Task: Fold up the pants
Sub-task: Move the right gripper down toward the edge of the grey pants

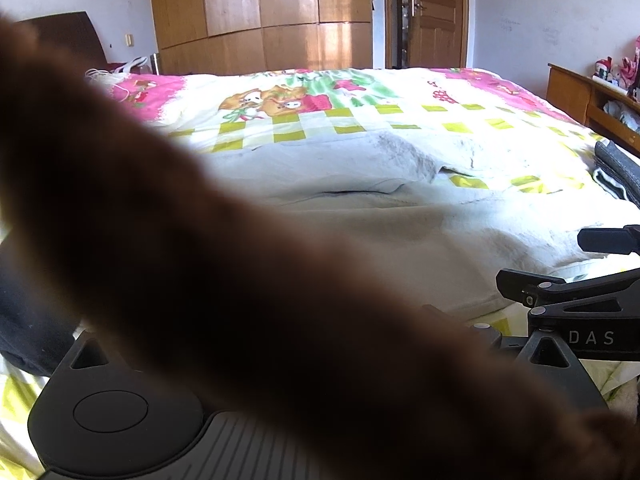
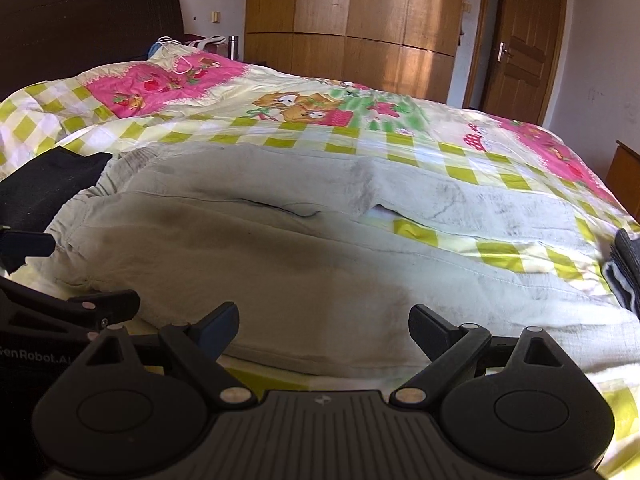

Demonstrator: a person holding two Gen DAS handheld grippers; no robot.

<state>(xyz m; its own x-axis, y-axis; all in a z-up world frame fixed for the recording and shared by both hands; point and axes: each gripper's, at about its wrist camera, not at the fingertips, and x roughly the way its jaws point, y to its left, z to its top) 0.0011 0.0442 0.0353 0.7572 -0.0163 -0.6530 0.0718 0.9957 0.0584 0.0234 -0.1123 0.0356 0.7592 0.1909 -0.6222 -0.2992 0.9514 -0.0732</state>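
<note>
Pale grey pants [image 2: 280,248] lie spread flat on the bed, waistband at the left and legs running right; the left wrist view shows them too [image 1: 380,240]. My right gripper [image 2: 324,326] is open at the near edge of the pants, nothing between its fingers. My left gripper [image 2: 70,276] is just to its left by the waistband, its two fingers apart and empty. In the left wrist view a blurred brown shape [image 1: 200,260] close to the lens hides the left gripper's own fingers; the right gripper [image 1: 560,260] shows at the right edge.
The bed has a checked cartoon quilt [image 2: 360,136]. A black garment [image 2: 48,184] lies left of the waistband. A folded dark grey and white garment [image 2: 624,268] sits at the right edge. Dark headboard [image 2: 80,24], wooden wardrobe [image 2: 352,20], door [image 2: 520,52] and side cabinet [image 1: 580,96] surround the bed.
</note>
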